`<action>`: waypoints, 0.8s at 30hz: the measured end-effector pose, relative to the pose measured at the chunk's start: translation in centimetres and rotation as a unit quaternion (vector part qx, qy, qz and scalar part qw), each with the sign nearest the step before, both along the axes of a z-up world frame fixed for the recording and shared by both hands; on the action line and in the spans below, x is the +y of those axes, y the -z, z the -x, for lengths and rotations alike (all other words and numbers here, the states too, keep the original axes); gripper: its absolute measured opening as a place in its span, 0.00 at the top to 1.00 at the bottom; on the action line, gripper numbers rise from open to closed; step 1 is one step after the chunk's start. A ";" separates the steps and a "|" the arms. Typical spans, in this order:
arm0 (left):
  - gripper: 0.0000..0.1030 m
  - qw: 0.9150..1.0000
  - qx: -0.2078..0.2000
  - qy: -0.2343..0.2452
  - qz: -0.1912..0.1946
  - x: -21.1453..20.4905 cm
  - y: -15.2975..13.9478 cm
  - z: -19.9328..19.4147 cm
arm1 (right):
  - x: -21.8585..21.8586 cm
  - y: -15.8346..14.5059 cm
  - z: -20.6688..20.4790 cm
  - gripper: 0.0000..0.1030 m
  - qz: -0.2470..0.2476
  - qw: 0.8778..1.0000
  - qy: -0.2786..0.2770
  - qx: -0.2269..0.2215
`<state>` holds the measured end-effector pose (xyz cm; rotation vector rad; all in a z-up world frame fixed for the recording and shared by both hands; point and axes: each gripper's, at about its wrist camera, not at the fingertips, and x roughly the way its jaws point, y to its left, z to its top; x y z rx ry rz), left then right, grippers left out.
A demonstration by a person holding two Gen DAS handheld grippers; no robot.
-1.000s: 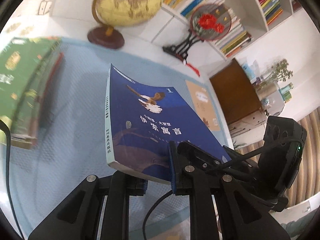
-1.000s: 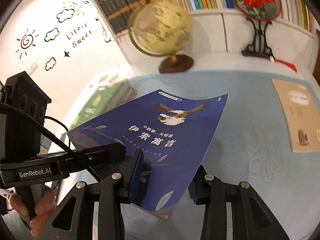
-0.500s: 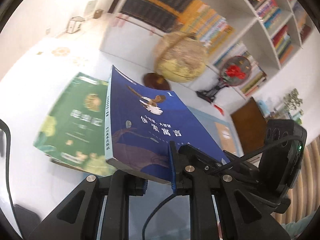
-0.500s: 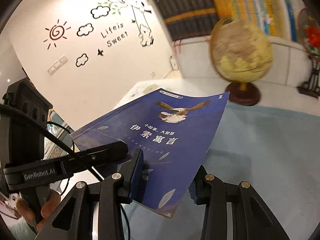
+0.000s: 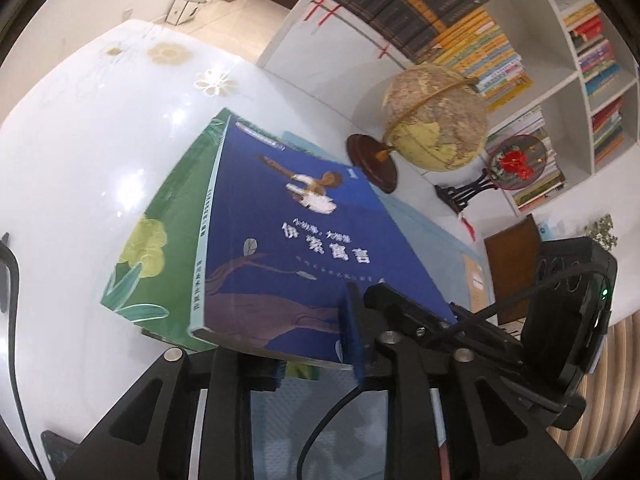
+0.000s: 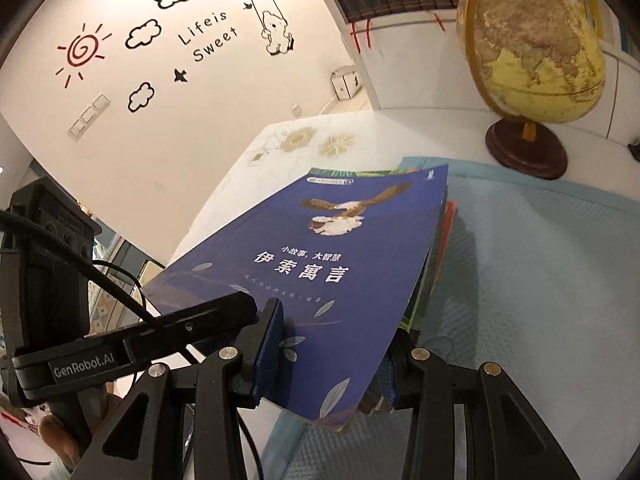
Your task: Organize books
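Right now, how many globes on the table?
1. The globe stands on its dark round base at the table's far side, beyond the blue book, near the red fan ornament. None look hidden.

Both wrist views close – share blue book [image 5: 304, 248]

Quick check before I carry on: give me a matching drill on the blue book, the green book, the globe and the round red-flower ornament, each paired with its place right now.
Things:
1. blue book
2. green book
3. globe
4. red-flower ornament

Places:
A. on a black stand in front of the bookshelf
B. directly under the blue cover, its edge showing at the left
C. on a dark round wooden base on the white tabletop
D. topmost on the pile, its near edge between the fingers of both hand-held grippers

Pairs: 1-D, 2-B, 3-C, 4-A
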<state>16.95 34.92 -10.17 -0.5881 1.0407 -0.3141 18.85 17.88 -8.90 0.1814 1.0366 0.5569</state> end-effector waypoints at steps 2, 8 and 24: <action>0.74 1.000 0.010 0.000 -0.002 0.4 0.5 -0.1 | 0.4 0.4 -0.2 0.61 0.002 1.000 0.002 0.008; 0.71 0.999 0.041 -0.009 -0.020 1.4 2.2 0.1 | 1.0 2.3 -0.6 0.61 0.001 0.999 0.002 0.043; 0.69 0.990 0.076 -0.057 -0.102 2.1 3.0 6.2 | -1.6 4.1 1.4 0.51 0.023 0.996 -0.027 0.087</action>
